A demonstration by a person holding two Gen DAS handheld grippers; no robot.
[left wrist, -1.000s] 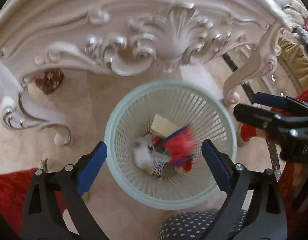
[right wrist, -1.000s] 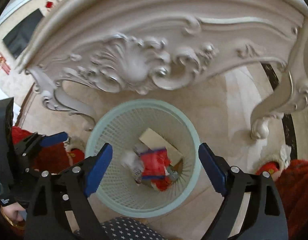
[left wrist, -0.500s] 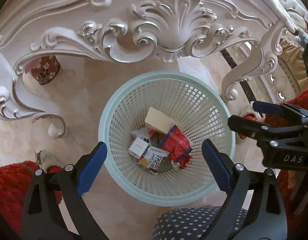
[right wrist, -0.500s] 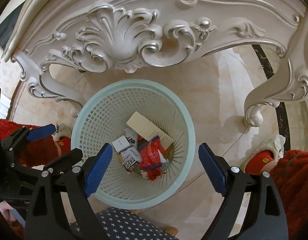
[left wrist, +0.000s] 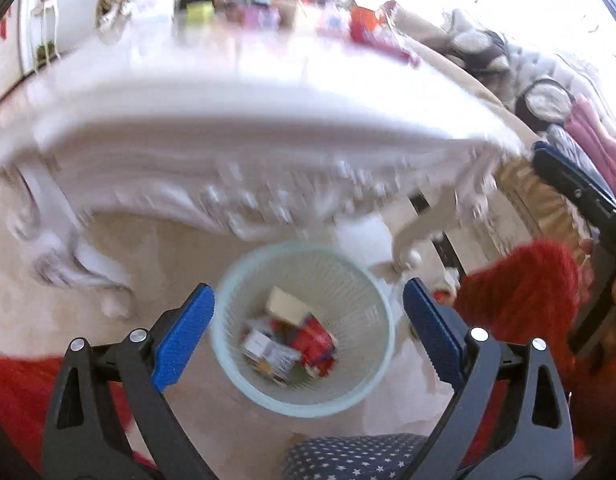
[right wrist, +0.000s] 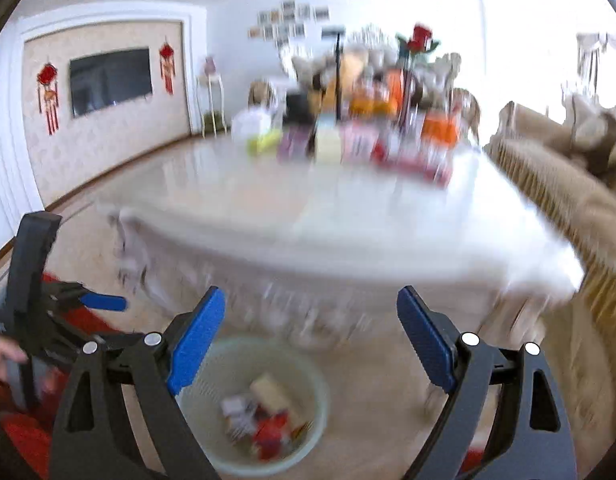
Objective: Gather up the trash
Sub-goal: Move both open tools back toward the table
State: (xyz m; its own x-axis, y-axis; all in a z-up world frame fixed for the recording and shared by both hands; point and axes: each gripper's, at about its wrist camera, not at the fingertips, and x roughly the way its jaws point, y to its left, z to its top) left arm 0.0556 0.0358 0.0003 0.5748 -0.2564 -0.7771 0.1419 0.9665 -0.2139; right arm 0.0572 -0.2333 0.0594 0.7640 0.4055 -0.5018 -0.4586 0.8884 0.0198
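A pale green mesh waste basket [left wrist: 382, 320] stands on the floor below the carved white table [left wrist: 244, 120]; it also shows low in the right wrist view [right wrist: 316, 408]. Inside lie wrappers [left wrist: 314, 342], a small carton and a beige card. My left gripper [left wrist: 308, 332] is open and empty, high above the basket. My right gripper [right wrist: 310, 336] is open and empty, facing the table top. Blurred packets and boxes [right wrist: 388, 140] crowd the table's far side.
A beige sofa [right wrist: 568, 208] runs along the right of the table. A curved table leg [left wrist: 424, 232] stands beside the basket. Red fluffy sleeves [left wrist: 524, 280] and a star-patterned cloth [left wrist: 348, 456] are near the bottom edge. A wall TV [right wrist: 110, 80] is at far left.
Both grippers have risen and tilted up from over the basket; the table top and room have come into view. The basket now looks smaller and lower. Both stay open.
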